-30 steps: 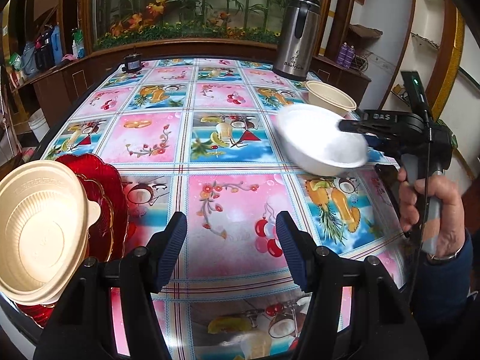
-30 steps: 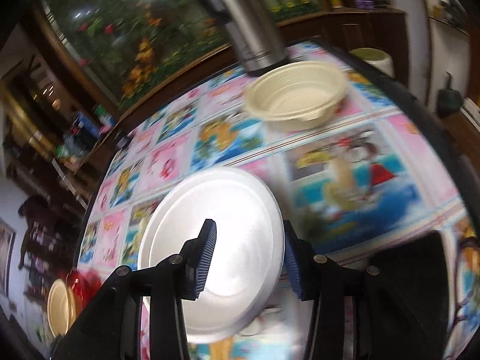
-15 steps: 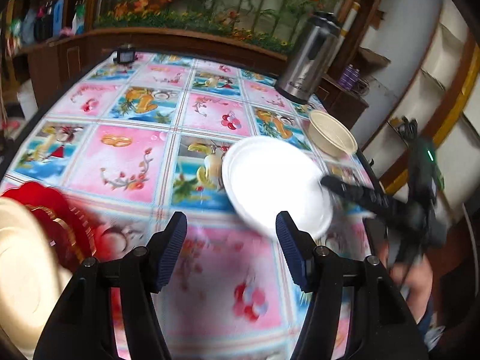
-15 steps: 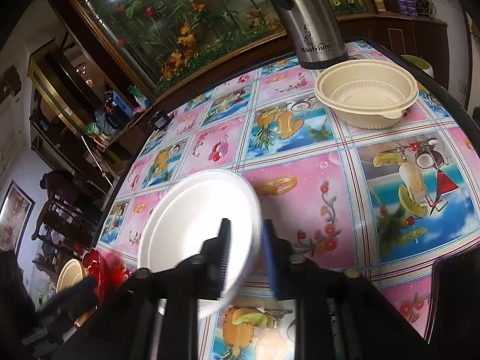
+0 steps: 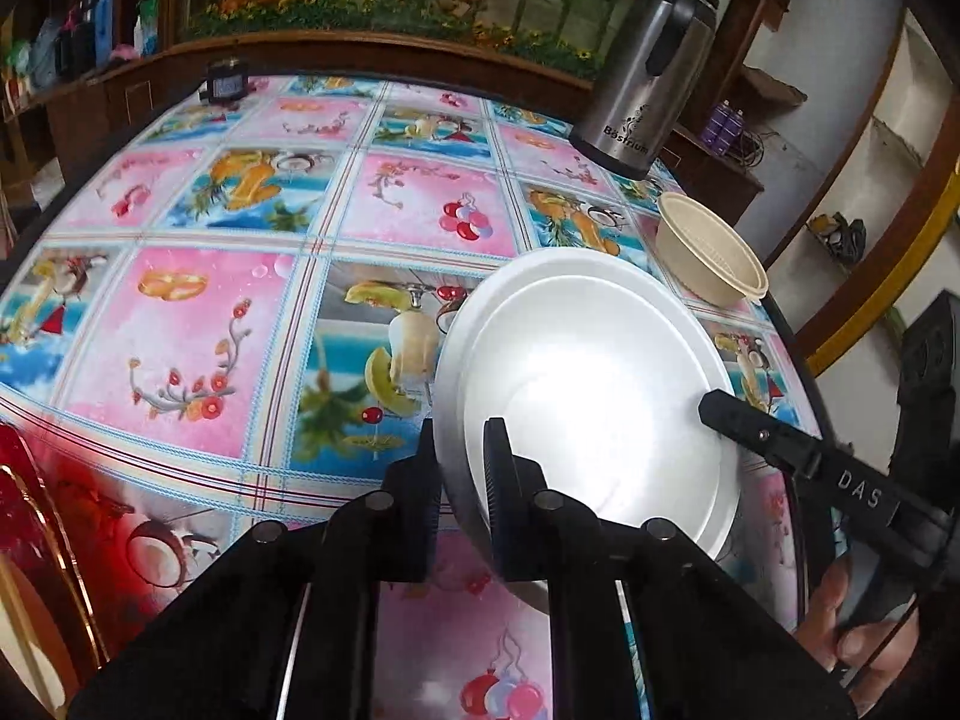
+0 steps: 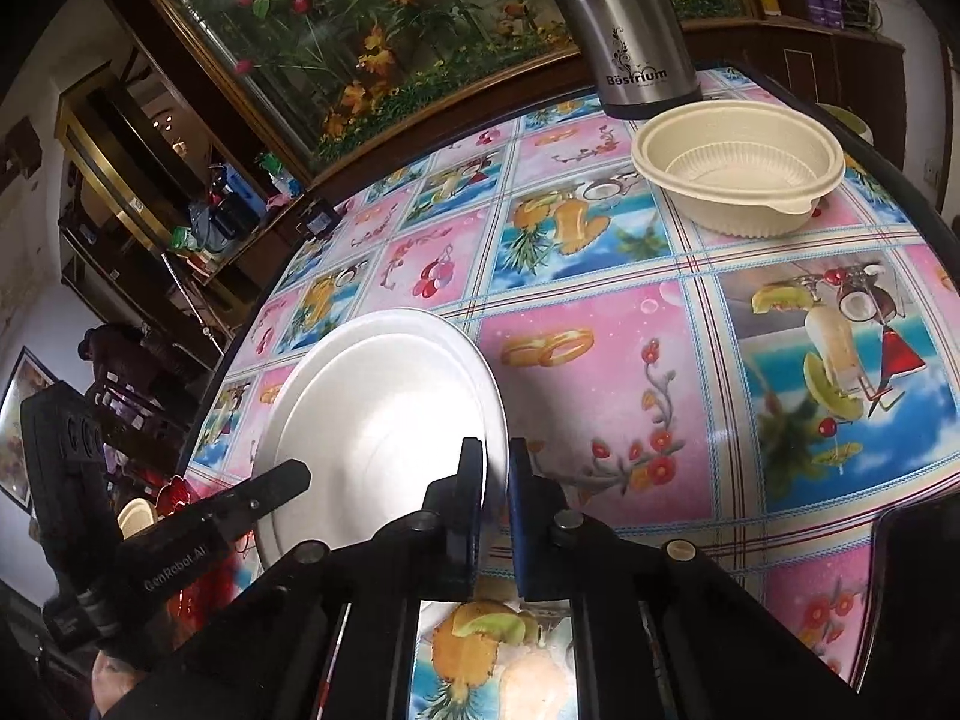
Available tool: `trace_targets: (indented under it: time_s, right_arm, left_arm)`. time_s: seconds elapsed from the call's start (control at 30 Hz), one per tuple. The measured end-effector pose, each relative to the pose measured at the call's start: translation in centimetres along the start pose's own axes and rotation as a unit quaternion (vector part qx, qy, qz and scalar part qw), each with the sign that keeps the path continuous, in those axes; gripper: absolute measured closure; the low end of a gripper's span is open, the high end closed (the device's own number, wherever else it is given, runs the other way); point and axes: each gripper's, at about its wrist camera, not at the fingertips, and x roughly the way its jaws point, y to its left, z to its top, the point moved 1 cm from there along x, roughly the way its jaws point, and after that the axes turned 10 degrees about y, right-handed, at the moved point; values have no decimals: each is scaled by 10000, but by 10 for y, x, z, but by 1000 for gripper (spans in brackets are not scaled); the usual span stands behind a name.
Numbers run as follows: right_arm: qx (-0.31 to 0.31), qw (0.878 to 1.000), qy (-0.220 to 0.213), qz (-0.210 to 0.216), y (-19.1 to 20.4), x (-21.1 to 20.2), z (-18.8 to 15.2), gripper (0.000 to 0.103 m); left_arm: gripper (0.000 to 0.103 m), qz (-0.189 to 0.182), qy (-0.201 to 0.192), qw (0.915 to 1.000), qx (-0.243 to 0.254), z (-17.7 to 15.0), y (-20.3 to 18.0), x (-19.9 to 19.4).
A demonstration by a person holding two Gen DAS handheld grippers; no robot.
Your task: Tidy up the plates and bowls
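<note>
A white plate is held above the patterned table between both grippers. My left gripper is shut on its near left rim. My right gripper is shut on the plate's opposite rim, and it shows in the left wrist view as well. The left gripper also shows in the right wrist view. A cream bowl stands at the table's far right, next to a steel flask; it shows in the left wrist view too. A red plate with a cream bowl on it lies at the left edge.
A steel thermos flask stands at the back right of the table. A small dark jar stands at the back left. The table's right edge runs close beside the held plate. Wooden cabinets and a planter line the far side.
My left gripper has moved forward to the white plate and closed on its rim. The right gripper has carried the plate leftward and still holds it.
</note>
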Motion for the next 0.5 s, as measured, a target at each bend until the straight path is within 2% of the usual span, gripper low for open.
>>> trace_targets:
  time_s: [0.07, 0.2, 0.5]
  right_arm:
    - [-32, 10000, -17, -3, 2, -1, -1, 95]
    - [-147, 9998, -76, 87, 8, -5, -3, 95]
    - [-510, 9968, -148, 592, 28, -11, -9, 96]
  left_arm:
    - [92, 195, -179, 9996, 135, -5, -4, -9]
    - [92, 343, -270, 9989, 170, -12, -3, -16]
    - [91, 518, -398, 9978, 48, -29, 12, -35]
